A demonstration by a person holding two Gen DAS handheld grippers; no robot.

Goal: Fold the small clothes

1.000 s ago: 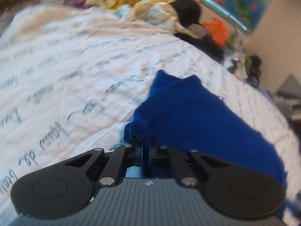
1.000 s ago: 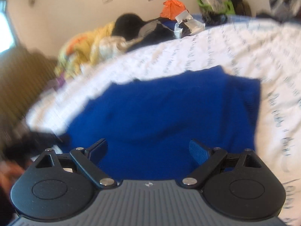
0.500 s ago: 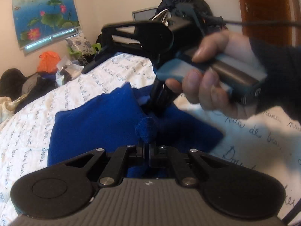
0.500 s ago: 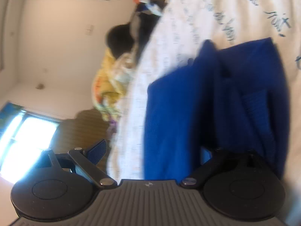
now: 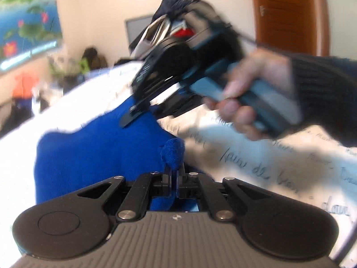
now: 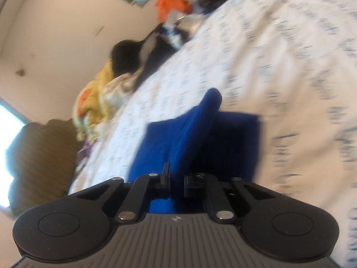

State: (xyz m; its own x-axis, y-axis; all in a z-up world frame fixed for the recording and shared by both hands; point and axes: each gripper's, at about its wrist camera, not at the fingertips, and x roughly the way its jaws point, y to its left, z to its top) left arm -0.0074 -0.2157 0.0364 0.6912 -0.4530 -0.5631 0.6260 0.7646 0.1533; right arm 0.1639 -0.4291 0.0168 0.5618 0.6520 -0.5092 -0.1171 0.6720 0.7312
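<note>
A blue knit garment [image 5: 93,154] lies on the white printed bedspread [image 5: 267,165]. My left gripper [image 5: 174,175] is shut on a bunched corner of it. My right gripper [image 6: 177,178] is shut on another edge of the blue garment [image 6: 196,134], which rises in a ridge in front of the fingers. In the left wrist view the right gripper [image 5: 142,114] shows, held by a hand, with its tips at the garment's far edge.
A pile of yellow and black clothes [image 6: 125,67] lies at the far side of the bed. An orange item [image 6: 171,4] and a flower poster [image 5: 24,38] are by the wall. A brown headboard [image 6: 40,156] stands at the left. A wooden door [image 5: 290,13] is behind.
My right gripper went from open over the garment to shut on its edge. My left gripper kept its hold and swung round, and the garment is now partly doubled over.
</note>
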